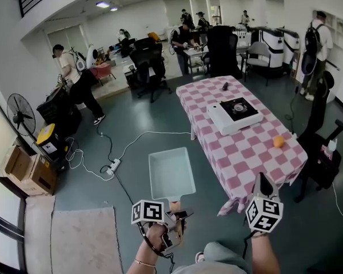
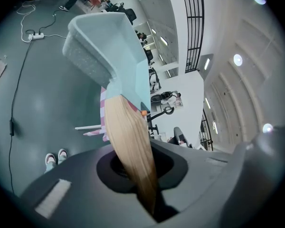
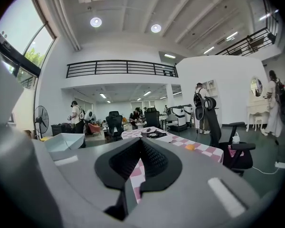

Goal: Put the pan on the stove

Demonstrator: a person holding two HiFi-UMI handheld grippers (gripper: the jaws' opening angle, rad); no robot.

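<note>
A pale blue square pan [image 1: 171,173] with a wooden handle [image 1: 175,202] hangs over the floor, left of the table's near corner. My left gripper [image 1: 177,213] is shut on that handle. In the left gripper view the handle [image 2: 130,141] runs out from between the jaws [image 2: 142,177] to the pan [image 2: 109,46]. The white stove [image 1: 235,114] with its black burner sits mid-table on the pink checked cloth [image 1: 246,150]. My right gripper [image 1: 262,182] is by the table's near corner, shut and empty. In the right gripper view [image 3: 137,175] the pan [image 3: 61,144] is at the left and the stove [image 3: 153,134] ahead.
An orange object [image 1: 279,141] lies on the table near the stove. A black office chair [image 1: 320,153] stands right of the table. A power strip with cables [image 1: 113,165], a fan [image 1: 20,114], cardboard boxes [image 1: 26,167] and a mat [image 1: 86,241] are at the left. People work at the back.
</note>
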